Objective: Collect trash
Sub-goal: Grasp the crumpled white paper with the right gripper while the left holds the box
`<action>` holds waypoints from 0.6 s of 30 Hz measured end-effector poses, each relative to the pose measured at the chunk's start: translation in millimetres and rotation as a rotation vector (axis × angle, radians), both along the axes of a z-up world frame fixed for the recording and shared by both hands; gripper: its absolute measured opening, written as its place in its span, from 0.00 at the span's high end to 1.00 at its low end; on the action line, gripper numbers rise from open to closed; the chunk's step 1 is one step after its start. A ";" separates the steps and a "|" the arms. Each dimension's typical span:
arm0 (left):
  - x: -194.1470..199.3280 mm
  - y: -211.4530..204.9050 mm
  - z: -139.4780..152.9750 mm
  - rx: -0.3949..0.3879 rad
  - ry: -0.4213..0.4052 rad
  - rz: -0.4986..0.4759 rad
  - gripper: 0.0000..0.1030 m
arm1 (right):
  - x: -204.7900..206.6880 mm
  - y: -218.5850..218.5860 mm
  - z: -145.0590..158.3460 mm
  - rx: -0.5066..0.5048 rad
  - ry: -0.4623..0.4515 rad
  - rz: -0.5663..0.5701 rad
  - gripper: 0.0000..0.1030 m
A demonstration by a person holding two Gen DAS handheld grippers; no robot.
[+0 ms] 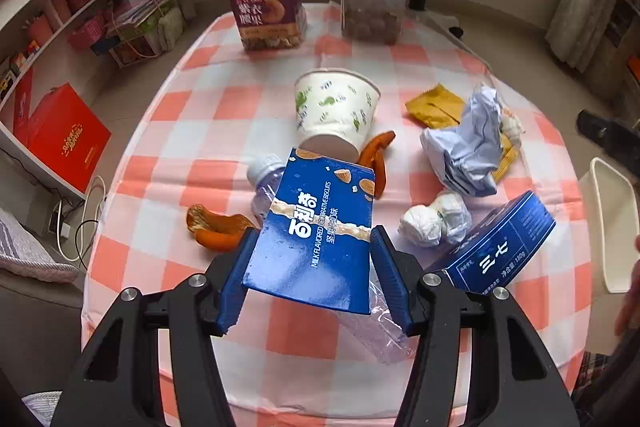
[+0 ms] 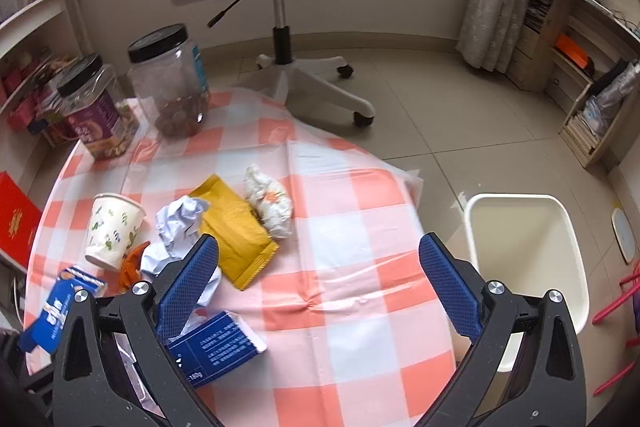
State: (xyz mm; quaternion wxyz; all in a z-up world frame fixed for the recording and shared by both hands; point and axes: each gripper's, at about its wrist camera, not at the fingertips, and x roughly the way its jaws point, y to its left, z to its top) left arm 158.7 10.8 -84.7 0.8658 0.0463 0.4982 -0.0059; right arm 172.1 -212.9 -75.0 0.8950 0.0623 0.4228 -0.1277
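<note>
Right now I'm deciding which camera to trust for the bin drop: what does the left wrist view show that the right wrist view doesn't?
Only the left wrist view shows the left claw closed on the blue biscuit box, with the clear plastic bottle lying under it. Only the right wrist view shows the open right claw and the whole white bin on the floor beside the table. Both show the paper cup, yellow wrapper and two jars.

Both wrist views look steeply down, close over the checked table [image 1: 208, 131] (shared)
</note>
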 end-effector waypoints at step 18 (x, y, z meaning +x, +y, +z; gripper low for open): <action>0.0 36.5 35.5 -0.110 -0.099 0.073 0.45 | 55.7 73.0 -43.9 0.166 0.141 0.341 0.87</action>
